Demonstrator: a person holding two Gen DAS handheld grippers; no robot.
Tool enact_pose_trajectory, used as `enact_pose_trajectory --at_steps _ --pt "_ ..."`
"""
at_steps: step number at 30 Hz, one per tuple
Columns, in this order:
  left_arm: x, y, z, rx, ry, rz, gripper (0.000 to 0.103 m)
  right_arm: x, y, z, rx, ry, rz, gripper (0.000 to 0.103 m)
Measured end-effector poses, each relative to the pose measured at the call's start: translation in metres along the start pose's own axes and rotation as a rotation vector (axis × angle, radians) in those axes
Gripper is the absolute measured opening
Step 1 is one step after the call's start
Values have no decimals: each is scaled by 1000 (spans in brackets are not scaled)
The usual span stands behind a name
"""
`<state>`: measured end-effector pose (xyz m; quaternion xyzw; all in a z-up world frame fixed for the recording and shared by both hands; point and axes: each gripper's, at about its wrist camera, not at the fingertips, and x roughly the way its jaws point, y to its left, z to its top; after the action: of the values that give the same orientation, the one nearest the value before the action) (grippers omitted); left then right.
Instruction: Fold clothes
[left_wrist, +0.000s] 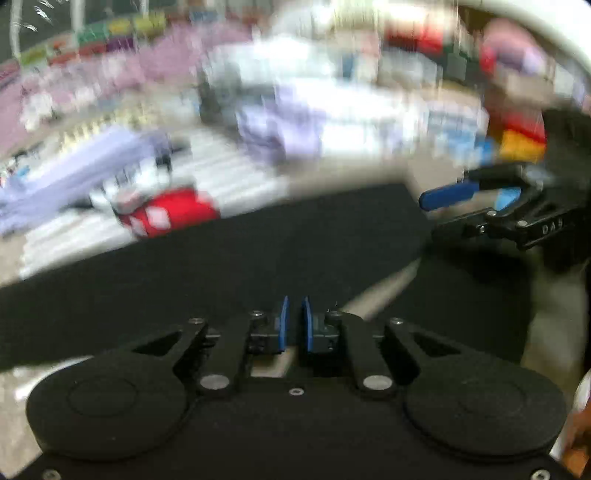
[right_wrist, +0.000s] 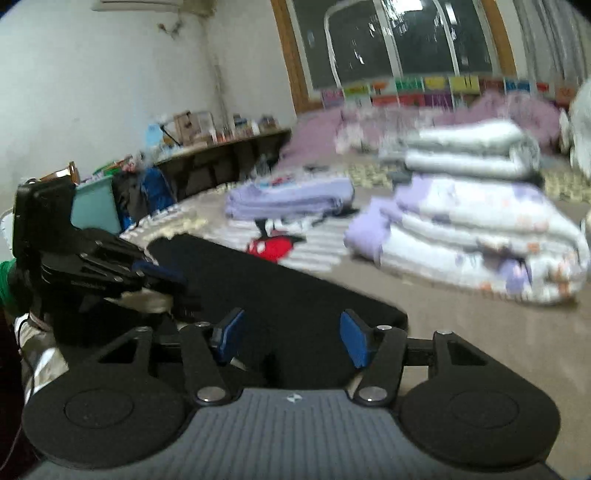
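A black garment (left_wrist: 258, 258) lies spread flat on the bed, also seen in the right wrist view (right_wrist: 280, 284). My left gripper (left_wrist: 294, 325) sits low over its near edge with the blue pads almost together; whether cloth is pinched between them I cannot tell. It shows at the left of the right wrist view (right_wrist: 162, 275). My right gripper (right_wrist: 291, 341) is open, its jaws wide apart over the garment's near end, nothing between them. It also shows at the right of the left wrist view (left_wrist: 476, 195). The left wrist view is motion-blurred.
A red and white item (right_wrist: 271, 247) lies beyond the black garment. Folded lilac and white quilts (right_wrist: 476, 229) are stacked on the right, a folded lilac piece (right_wrist: 291, 199) further back. A low shelf (right_wrist: 221, 147) runs along the left wall.
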<state>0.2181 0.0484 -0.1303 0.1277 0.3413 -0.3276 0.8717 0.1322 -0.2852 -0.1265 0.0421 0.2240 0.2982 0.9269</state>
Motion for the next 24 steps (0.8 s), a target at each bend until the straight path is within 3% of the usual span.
enact_pose_trajectory --at_steps 2,4,8,10,12,13,14,16,19,24 --pt "-11 6 2 -21 -28 -20 9 20 4 -3 -23 129 -13 57" --pt "-28 21 4 -78 -85 -14 16 29 -1 -7 -24 185 -26 56" --pt "-48 71 -2 -317 -197 149 16 13 -9 5 40 107 6 56" --pt "-46 79 -1 -354 -197 174 16 12 -10 6 35 48 -14 57" --pt "-33 78 1 -321 -156 170 21 17 -10 7 37 13 0 57" --pt "-22 79 1 -299 -87 228 29 23 -10 6 31 26 -3 57" --pt "-9 82 -1 -283 -9 378 29 30 -9 4 25 49 -10 56" --pt "-17 98 -5 -345 -41 429 29 47 -11 -4 20 139 -46 55" --pt "-38 115 -9 -412 -74 576 31 46 -12 0 30 139 -45 55" --pt "-65 129 -28 -541 -84 703 31 39 -6 -4 8 119 -54 57"
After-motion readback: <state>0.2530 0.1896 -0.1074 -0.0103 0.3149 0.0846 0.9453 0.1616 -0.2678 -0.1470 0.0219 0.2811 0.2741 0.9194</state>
